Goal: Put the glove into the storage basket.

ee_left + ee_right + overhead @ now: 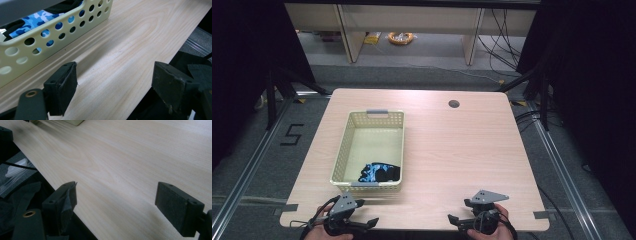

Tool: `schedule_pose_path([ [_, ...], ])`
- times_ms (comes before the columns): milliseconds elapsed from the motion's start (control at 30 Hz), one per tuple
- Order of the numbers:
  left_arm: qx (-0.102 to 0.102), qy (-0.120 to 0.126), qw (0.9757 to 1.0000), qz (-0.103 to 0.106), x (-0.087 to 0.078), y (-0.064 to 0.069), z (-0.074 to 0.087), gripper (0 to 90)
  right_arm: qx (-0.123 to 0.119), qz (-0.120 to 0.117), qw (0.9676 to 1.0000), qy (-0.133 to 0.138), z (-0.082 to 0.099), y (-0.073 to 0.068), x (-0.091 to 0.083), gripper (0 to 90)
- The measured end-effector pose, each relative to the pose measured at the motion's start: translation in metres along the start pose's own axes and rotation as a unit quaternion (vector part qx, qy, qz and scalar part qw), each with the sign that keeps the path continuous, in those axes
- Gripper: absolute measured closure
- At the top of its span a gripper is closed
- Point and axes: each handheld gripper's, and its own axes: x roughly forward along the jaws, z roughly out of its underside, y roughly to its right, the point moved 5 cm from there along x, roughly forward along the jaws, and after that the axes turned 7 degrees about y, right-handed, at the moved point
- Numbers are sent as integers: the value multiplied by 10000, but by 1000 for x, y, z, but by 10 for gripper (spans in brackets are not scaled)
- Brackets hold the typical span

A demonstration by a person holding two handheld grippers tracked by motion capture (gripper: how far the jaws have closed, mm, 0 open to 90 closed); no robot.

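Both grippers, left point(373, 221) and right point(452, 218), rest at the table's point(452, 150) near edge, jaws wide, empty. Blue camouflage cloth point(379, 172) lies in the basket's point(374, 116) near end, just beyond the left gripper.

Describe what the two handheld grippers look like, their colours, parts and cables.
Both the left gripper and right gripper are black, each topped by a grey three-cornered plate, with a thin black cable trailing. Each has two blocky black jaws faced with dark pads.

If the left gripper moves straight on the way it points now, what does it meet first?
Probably nothing: the left gripper points over bare wooden table, just past the cream perforated plastic basket.
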Motion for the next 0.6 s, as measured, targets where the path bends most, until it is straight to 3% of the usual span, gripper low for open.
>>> schedule_pose_path([
  [100, 3, 8, 10000, -9, 0, 0, 0, 200, -60, 95, 9999, -14, 2, 0, -1, 184],
  [133, 154, -67, 9999, -22, -1, -2, 0, 200, -58, 117, 9999, -32, 3, -1, -2, 184],
  [167, 15, -59, 10000, -48, 0, -1, 1, 200, -58, 117, 9999, -32, 3, -1, -2, 184],
  [200, 173, -75, 9998, -27, 0, -2, 1, 201, -80, 134, 9999, -38, 4, 0, -1, 183],
  [267, 191, -71, 9998, -36, 0, -3, 1, 200, -97, 138, 9998, -65, 4, 0, -1, 182],
  [333, 29, 0, 10000, 2, 1, 0, 1, 201, -77, 142, 9998, -68, 4, 0, -2, 182],
  [600, 49, -28, 10000, 14, 1, 0, 1, 201, -83, 162, 9998, -75, 4, 0, -1, 178],
])
